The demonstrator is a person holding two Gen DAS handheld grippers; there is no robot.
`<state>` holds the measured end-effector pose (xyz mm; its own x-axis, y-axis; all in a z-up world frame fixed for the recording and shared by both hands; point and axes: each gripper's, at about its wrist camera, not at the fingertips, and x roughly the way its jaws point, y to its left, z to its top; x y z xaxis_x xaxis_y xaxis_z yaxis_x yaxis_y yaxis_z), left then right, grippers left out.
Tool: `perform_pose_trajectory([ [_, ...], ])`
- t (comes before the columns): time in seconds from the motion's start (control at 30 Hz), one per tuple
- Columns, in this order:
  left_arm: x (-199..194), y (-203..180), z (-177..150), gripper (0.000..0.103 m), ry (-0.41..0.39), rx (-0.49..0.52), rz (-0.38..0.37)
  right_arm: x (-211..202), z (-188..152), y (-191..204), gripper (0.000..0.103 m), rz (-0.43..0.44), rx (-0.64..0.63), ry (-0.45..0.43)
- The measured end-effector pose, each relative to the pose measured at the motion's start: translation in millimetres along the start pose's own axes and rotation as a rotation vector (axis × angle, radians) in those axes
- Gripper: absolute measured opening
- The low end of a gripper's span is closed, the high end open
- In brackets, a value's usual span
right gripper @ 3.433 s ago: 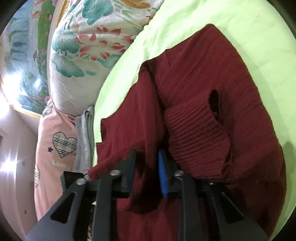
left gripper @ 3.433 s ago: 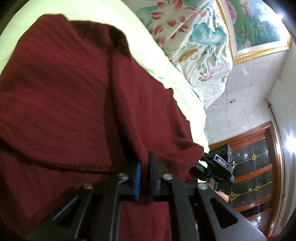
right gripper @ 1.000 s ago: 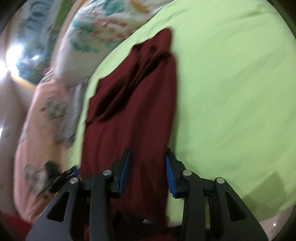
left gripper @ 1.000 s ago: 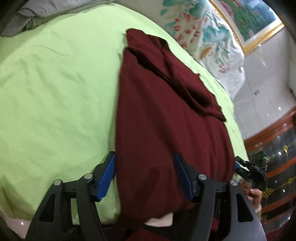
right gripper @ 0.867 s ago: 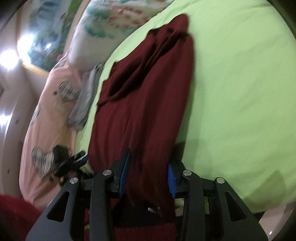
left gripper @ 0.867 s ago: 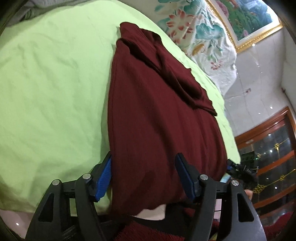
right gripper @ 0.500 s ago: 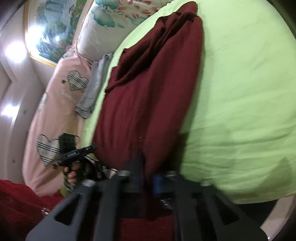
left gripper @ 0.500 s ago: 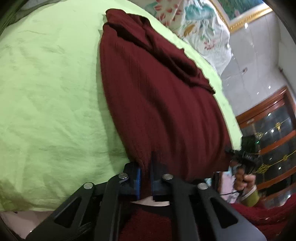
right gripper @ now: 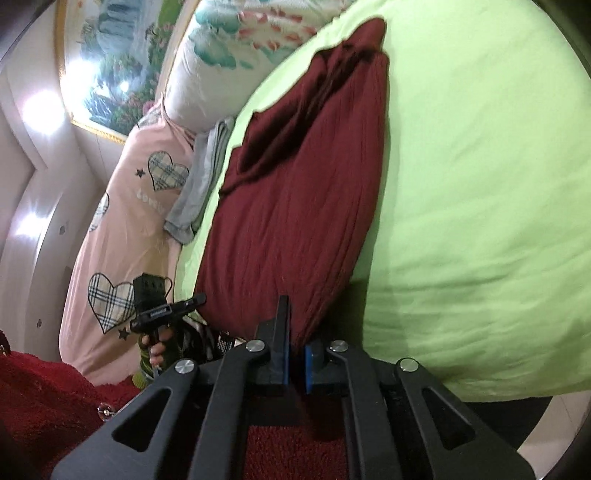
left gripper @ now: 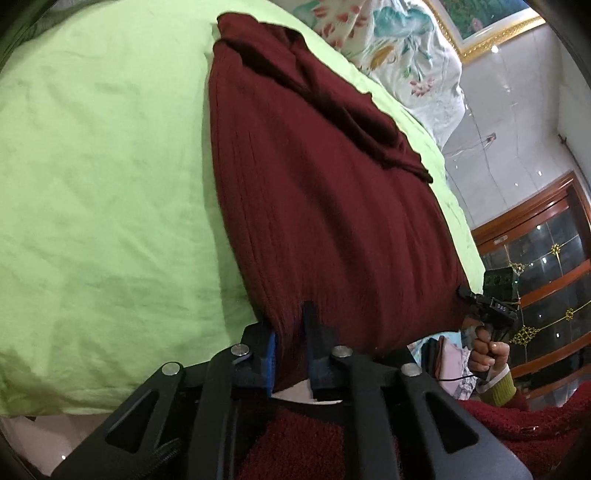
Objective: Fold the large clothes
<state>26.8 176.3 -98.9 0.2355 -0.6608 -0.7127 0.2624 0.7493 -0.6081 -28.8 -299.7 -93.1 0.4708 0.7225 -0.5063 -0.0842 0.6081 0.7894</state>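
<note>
Maroon sweater (left gripper: 325,192) is lying lengthwise on a green bedsheet (left gripper: 103,177), its near hem at the bed's edge. The left gripper (left gripper: 290,350) and right gripper (right gripper: 295,354) are each pinching a hem corner. Folding well probably means lifting both corners evenly, keeping the hem taut and level.

A light green bed sheet (left gripper: 103,177) covers the bed. A floral pillow (left gripper: 402,48) lies at its head beneath a gold-framed painting (left gripper: 495,22). A pink quilt with plaid hearts (right gripper: 122,229) and folded grey cloth (right gripper: 201,181) lie alongside. A glass-fronted wooden cabinet (left gripper: 546,266) stands beyond.
</note>
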Motion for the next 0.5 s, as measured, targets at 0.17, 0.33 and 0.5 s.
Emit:
perform_pose_trajectory([
  [0.17, 3, -9, 3, 0.021, 0.012, 0.035, -0.016, 7, -3, 0, 0.008, -0.013, -0.019, 0.015],
  [0.33, -7, -16, 2, 0.007, -0.036, 0.060, 0.006, 1, -4, 7, 0.005, 0.021, -0.039, -0.004],
  [0.5, -46, -21, 19, 0.006, -0.193, 0.015, -0.028, -24, 13, 14, 0.005, 0.135, 0.000, -0.143],
])
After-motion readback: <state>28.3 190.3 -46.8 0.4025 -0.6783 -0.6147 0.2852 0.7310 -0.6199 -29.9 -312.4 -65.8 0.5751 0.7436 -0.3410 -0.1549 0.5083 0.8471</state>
